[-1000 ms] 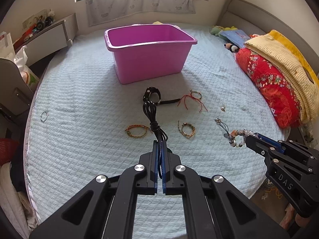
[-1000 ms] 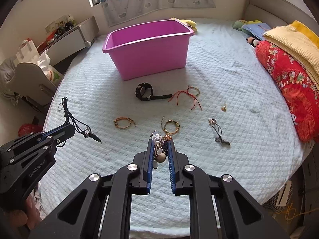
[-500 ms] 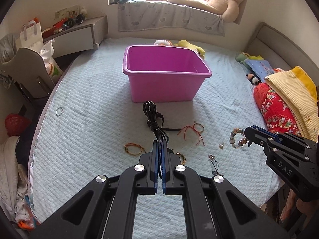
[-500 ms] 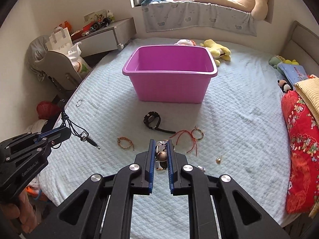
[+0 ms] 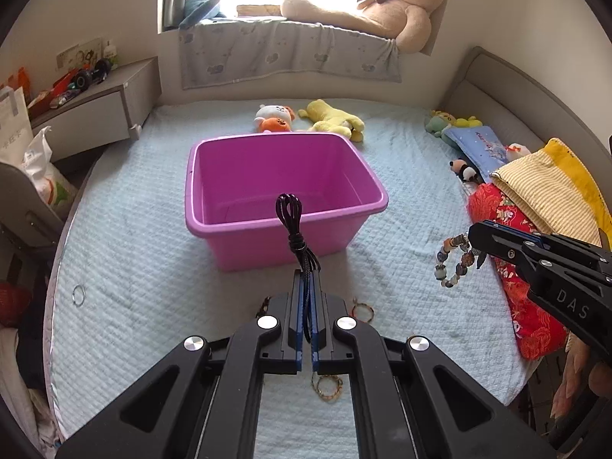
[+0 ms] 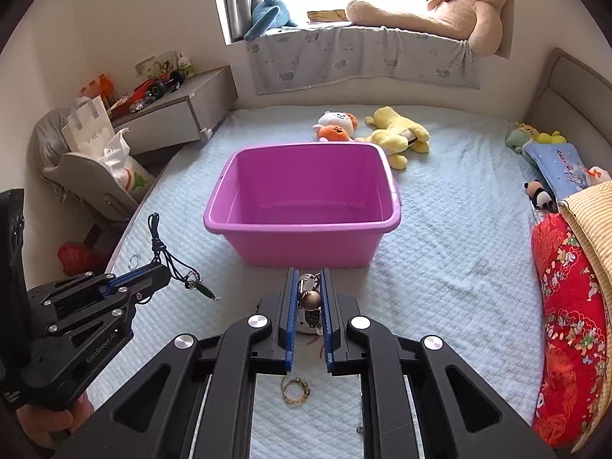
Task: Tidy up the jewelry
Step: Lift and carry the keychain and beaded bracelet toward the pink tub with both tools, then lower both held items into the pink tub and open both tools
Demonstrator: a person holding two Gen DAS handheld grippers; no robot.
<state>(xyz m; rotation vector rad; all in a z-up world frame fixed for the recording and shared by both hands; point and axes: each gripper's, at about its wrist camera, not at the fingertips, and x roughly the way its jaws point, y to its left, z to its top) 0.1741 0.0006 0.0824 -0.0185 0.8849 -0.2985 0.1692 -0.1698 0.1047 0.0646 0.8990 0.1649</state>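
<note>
The left tongs [image 5: 306, 298] are clamped tight on a black cord necklace [image 5: 292, 225], whose loop sticks up in front of the purple bin [image 5: 283, 225] on the bed [image 5: 134, 306]. The right tongs [image 6: 309, 302] are closed on a beaded bracelet [image 5: 453, 260], held above the bed near the bin. Small bracelets [image 6: 294, 390] lie on the bed below.

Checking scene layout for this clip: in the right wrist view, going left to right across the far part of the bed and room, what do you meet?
White paper bag → grey nightstand → white-and-orange plush → yellow plush → small panda toy → red floral quilt.
</note>
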